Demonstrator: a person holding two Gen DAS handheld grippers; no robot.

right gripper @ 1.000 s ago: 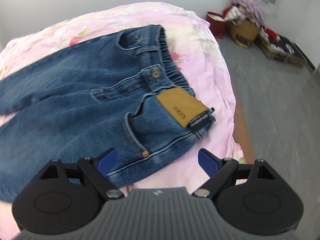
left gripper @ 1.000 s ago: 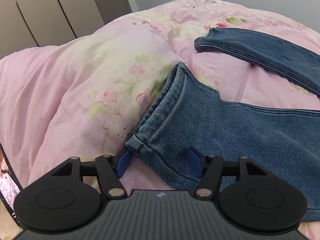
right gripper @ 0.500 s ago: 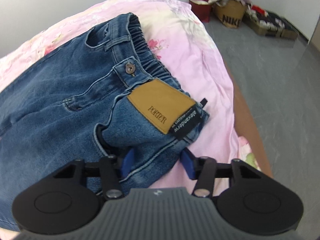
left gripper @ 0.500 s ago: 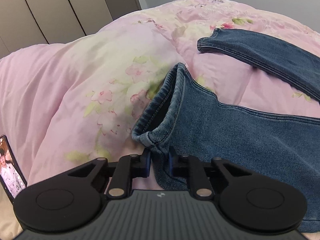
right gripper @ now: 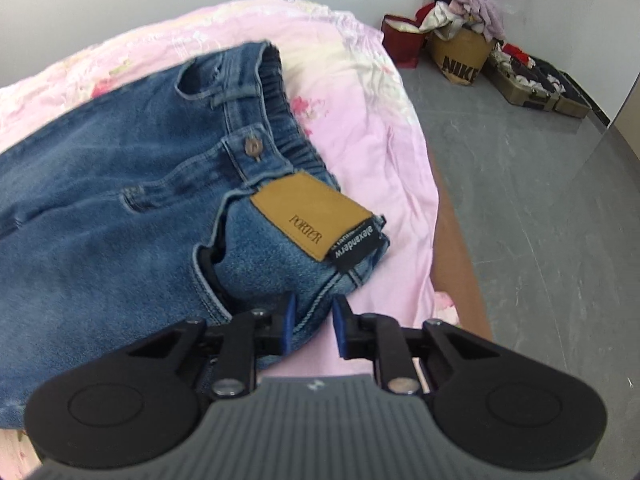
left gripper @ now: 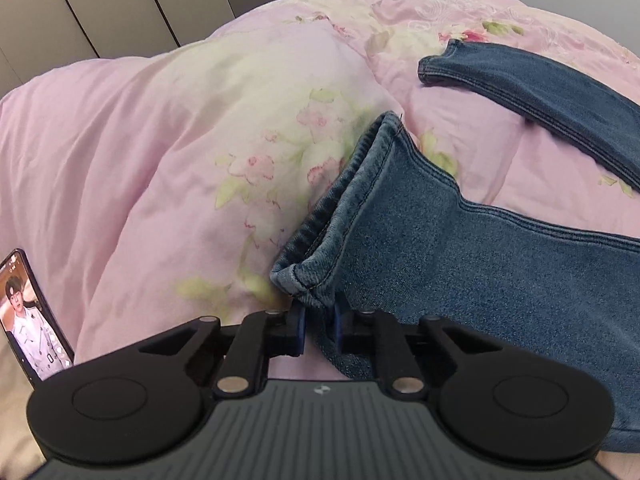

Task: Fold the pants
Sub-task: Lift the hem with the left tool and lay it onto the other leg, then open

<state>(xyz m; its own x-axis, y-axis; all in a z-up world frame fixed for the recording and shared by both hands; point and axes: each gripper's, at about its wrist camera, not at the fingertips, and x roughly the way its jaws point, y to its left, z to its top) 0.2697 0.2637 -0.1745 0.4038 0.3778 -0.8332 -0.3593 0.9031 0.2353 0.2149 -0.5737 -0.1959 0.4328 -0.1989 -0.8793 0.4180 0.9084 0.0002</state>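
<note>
Two grippers each have denim between their fingers. The left gripper (left gripper: 319, 330) is clamped on the corner of the near leg's hem (left gripper: 308, 280), its blue pads pressing a pinch of cloth from both sides. The right gripper (right gripper: 312, 326) is closing on the near corner of the waistband (right gripper: 320, 292), just below the tan patch (right gripper: 312, 220); the left pad touches the denim, while the right pad seems to have a sliver of gap yet.

The jeans (right gripper: 120, 216) lie spread on a pink floral duvet (left gripper: 200, 152) covering the bed, front up, button (right gripper: 253, 146) showing. Their long axis runs across the bed from the waistband on the right to the hems on the left; the far leg (left gripper: 540, 100) angles away from the near one, with duvet showing between them.

I judge the denim soft and limp but fairly heavy, thick at the seams: it will sag between the two holds, not slip. Hem and waistband corners are the firmest places to grip, since the doubled stitching gives the pads something to bite. A phone (left gripper: 28, 320) stands at the duvet's edge
</note>
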